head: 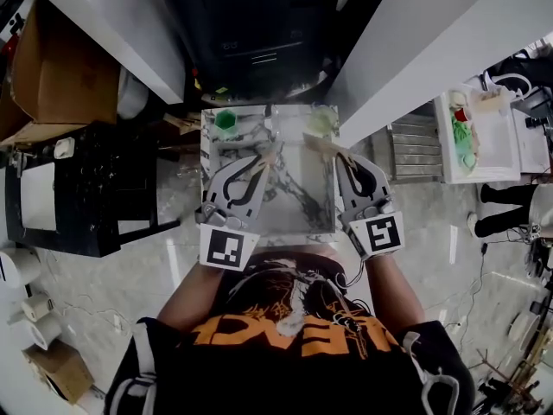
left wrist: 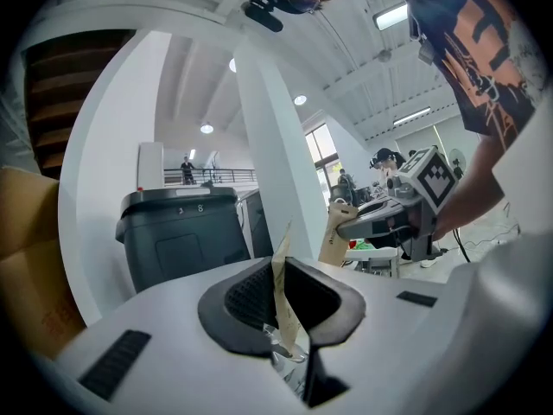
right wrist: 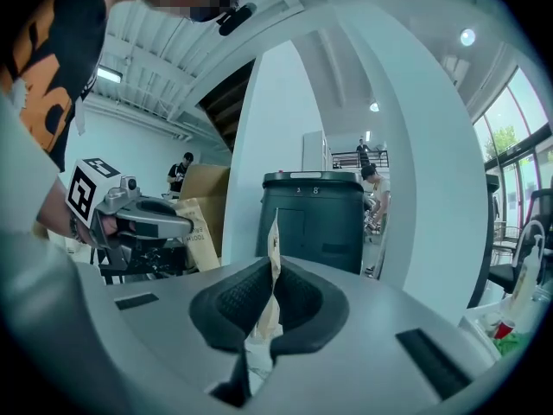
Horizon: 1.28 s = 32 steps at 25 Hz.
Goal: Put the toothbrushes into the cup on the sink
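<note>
- Over the sink (head: 298, 199), at left, the left claw (head: 262, 162) pinches narrowly on a paper-wrapped toothbrush (head: 270, 156), whose length points forward. The green cup (head: 225, 119) sits ahead and to its left.
- At right, the right claw (head: 335, 154) is clamped almost fully together on a second wrapped toothbrush (head: 321, 143). Its tip is just short of the pale cup (head: 321, 123), which looks the nearer pairing.

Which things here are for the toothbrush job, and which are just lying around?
For the job: toothbrush packet in the left gripper, toothbrush packet in the right gripper, green cup, pale cup, sink.
Just lying about: cardboard box, dark bin, white rolls.
</note>
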Motion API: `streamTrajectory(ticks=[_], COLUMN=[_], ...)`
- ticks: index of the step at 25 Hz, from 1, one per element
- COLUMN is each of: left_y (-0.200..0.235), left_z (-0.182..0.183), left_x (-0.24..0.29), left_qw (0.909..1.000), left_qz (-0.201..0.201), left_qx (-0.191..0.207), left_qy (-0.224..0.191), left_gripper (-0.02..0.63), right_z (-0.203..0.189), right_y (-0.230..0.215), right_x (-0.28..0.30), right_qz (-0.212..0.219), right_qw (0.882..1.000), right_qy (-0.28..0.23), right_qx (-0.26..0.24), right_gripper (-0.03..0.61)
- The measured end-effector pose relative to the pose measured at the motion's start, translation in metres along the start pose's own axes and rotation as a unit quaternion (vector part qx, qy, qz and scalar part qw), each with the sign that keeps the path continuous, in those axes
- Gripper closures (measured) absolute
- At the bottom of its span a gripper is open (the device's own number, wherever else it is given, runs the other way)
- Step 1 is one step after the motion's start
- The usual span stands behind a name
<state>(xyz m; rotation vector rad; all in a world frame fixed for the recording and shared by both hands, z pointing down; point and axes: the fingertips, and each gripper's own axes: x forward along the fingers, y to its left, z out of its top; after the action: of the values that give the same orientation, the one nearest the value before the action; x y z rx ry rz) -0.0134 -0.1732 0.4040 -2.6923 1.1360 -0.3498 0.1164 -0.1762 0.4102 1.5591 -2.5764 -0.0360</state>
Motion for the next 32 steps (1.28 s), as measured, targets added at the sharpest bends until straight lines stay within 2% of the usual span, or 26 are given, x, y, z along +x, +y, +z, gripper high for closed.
streamTrajectory(ticks=[8,15,22,26,32], left_y=[-0.006,-0.018,-0.03,-0.027,-0.029], left_z=[-0.015,-0.041,-0.039,-0.051,-0.057], left_x=[0.03,0.051,0.072,0.086,0.095], left_qw=[1.0,0.9996,0.9995,0.9993,0.9987], left_qz=[-0.007,-0.013,-0.02,-0.01,-0.017], left_qx=[0.006,-0.018,-0.004,-0.009,-0.001], left_qy=[0.0,0.015,0.023,0.034,0.048], left_gripper=[0.555,0.555,0.555,0.555,0.555], right_z=[-0.049,-0.09,-0.14,-0.161,-0.185], right_y=[-0.063,-0.088,-0.095,-0.096,-0.097], right_x=[0.026,0.058,0.082,0.094,0.104], right_qz=[-0.037,-0.046,-0.031,-0.027,-0.023], right_qw=[0.998,0.996,0.992,0.99,0.988], right_qy=[0.053,0.078,0.124,0.137,0.152], right_qx=[-0.018,-0.021,-0.014,-0.012,0.007], right_gripper=[0.558,0.558,0.558,0.558,0.555])
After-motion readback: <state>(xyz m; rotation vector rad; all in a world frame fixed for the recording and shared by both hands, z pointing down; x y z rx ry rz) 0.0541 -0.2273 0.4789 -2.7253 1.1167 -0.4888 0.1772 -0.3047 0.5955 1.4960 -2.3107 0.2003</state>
